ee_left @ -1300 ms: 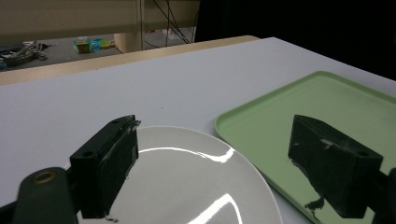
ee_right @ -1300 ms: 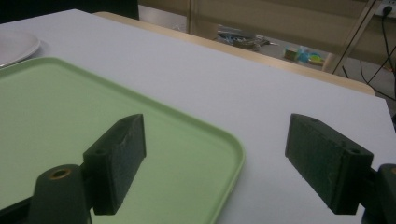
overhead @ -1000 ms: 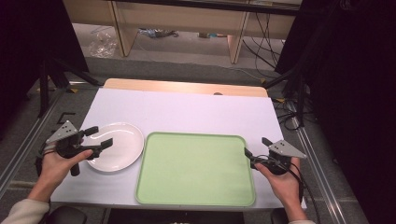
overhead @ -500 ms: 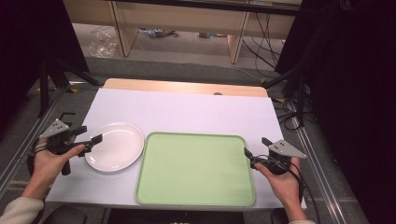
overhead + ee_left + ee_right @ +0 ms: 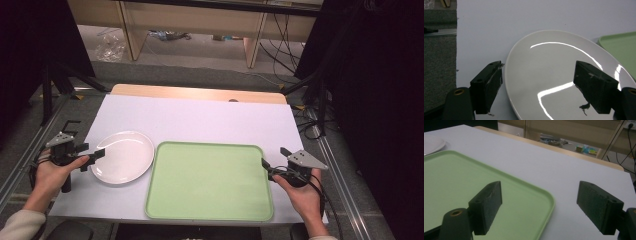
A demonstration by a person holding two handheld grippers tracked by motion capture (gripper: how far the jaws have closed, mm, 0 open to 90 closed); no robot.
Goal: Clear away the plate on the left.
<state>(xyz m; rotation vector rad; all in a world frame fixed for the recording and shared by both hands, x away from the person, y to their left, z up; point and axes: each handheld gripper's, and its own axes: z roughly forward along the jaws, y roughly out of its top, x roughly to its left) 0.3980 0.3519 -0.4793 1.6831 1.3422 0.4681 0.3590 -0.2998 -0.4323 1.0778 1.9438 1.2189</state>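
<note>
A white plate [image 5: 122,157] lies on the white table left of a light green tray [image 5: 210,185]. My left gripper [image 5: 91,152] is at the plate's left rim. In the left gripper view the plate [image 5: 554,70] has its rim between the jaws: one jaw stands over the table, the other over the plate, neither pressing it. The left gripper [image 5: 539,75] is open and its jaws have just been closing. My right gripper [image 5: 272,157] is open at the tray's right edge. In the right gripper view the right gripper [image 5: 540,195] straddles the rim of the tray [image 5: 461,182].
The white tabletop [image 5: 200,120] stretches bare behind the plate and tray, with a wooden strip [image 5: 200,93] along its far edge. Beyond it are shelving legs and cables on the floor. Dark curtains stand at both sides.
My left gripper has drawn back leftward, from over the plate to its left rim, and its jaws look slightly narrower. The right gripper, plate and tray have stayed put.
</note>
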